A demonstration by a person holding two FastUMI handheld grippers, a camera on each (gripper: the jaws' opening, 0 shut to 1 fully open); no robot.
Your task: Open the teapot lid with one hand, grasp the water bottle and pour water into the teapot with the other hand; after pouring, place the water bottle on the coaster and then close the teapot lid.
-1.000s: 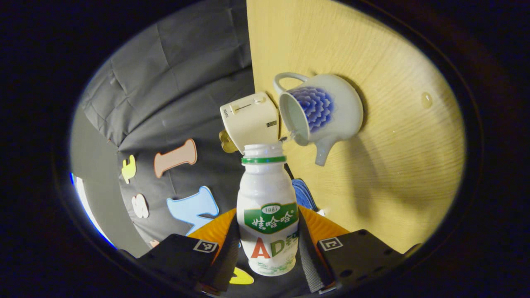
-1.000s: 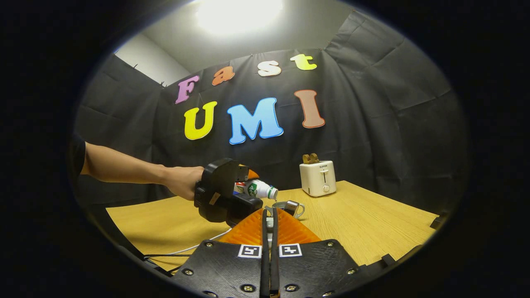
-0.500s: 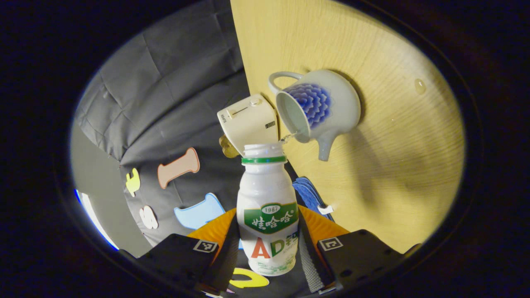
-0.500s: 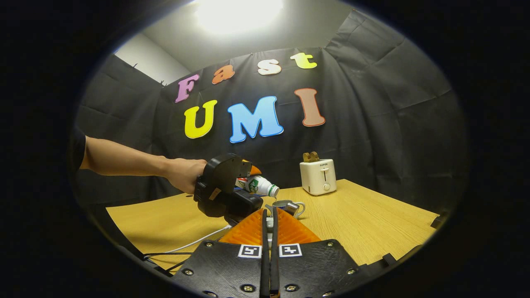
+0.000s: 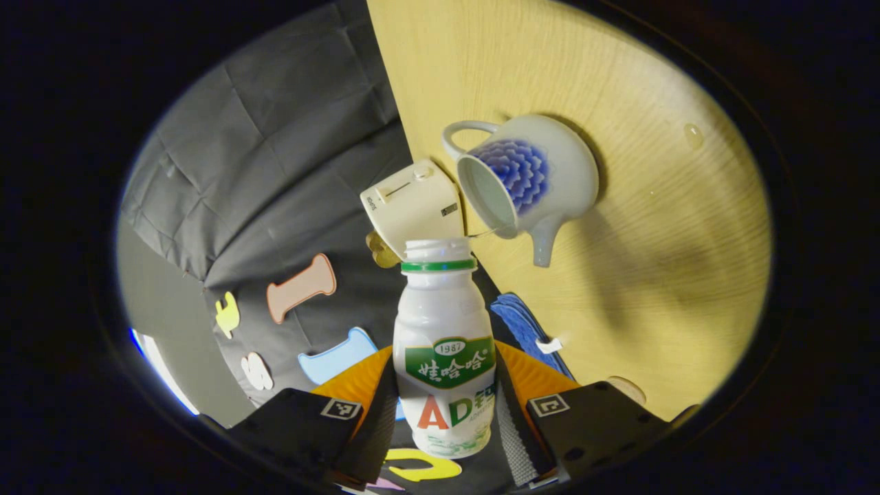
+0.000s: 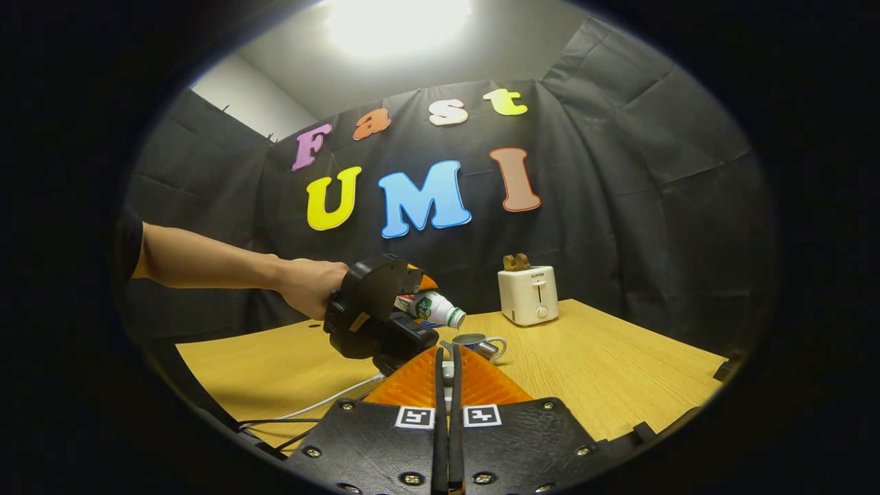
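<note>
My left gripper (image 5: 443, 412) is shut on a white water bottle (image 5: 443, 344) with a green neck ring and no cap. The bottle is tipped, its mouth just beside the open top of the white teapot (image 5: 529, 182) with a blue pattern. A thin thread of water runs from the mouth into the pot. In the right gripper view the left gripper (image 6: 412, 302) holds the bottle (image 6: 433, 309) tilted above the teapot (image 6: 476, 344). My right gripper (image 6: 447, 375) hovers above the table, fingers almost together on a small white piece, apparently the lid's knob.
A white toaster (image 6: 528, 295) with toast in it stands at the table's far edge behind the teapot. A blue cloth (image 5: 526, 326) with a white tag and a tan round disc (image 5: 627, 389) lie on the wooden table (image 5: 653, 261). White cable (image 6: 323, 409) trails at the front left.
The left gripper has risen slightly with the bottle still tipped over the teapot; the tan disc has come into its view. The right gripper has stayed still.
</note>
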